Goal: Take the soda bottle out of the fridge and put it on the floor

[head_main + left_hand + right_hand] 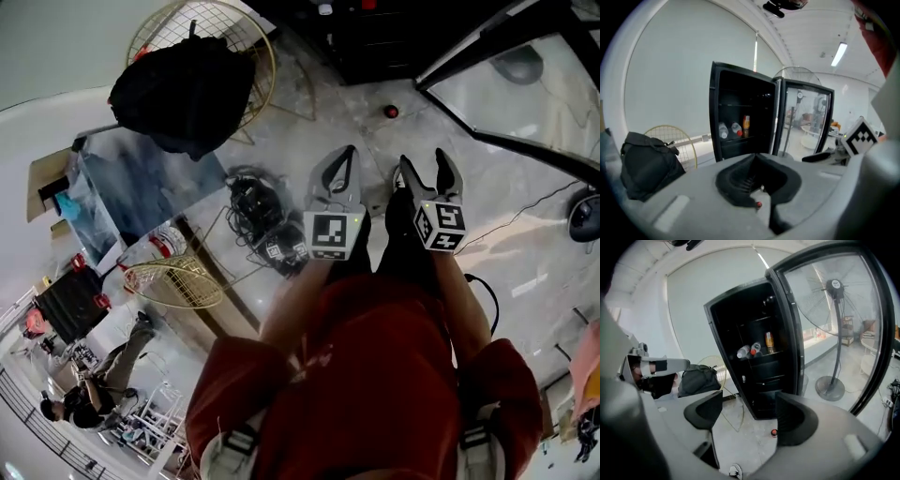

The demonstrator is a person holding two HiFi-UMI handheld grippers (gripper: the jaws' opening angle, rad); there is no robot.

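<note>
Approach step; nothing grasped yet. Left gripper (757, 158): jaws pressed together, empty. Right gripper (750, 411): jaws wide apart, empty, aimed at the open fridge (754, 376). Soda bottle (768, 341), taken to be the orange one, stands upright on a middle shelf, just right of two clear bottles (747, 351) and well apart from both grippers. Judgement for a clean pick: go in with the right gripper level with the shelf and close on the bottle's body from the front. Keep off the clear bottles and the glass door (839, 329) swung open at right. Floor (745, 446): pale, glossy stone tile, likely slick, so set the bottle down flat. A small red cap (774, 432) lies before the fridge. Room: standing fan (834, 291) behind the door, black bag (644, 159) on a wire chair (670, 133) left of the fridge.
</note>
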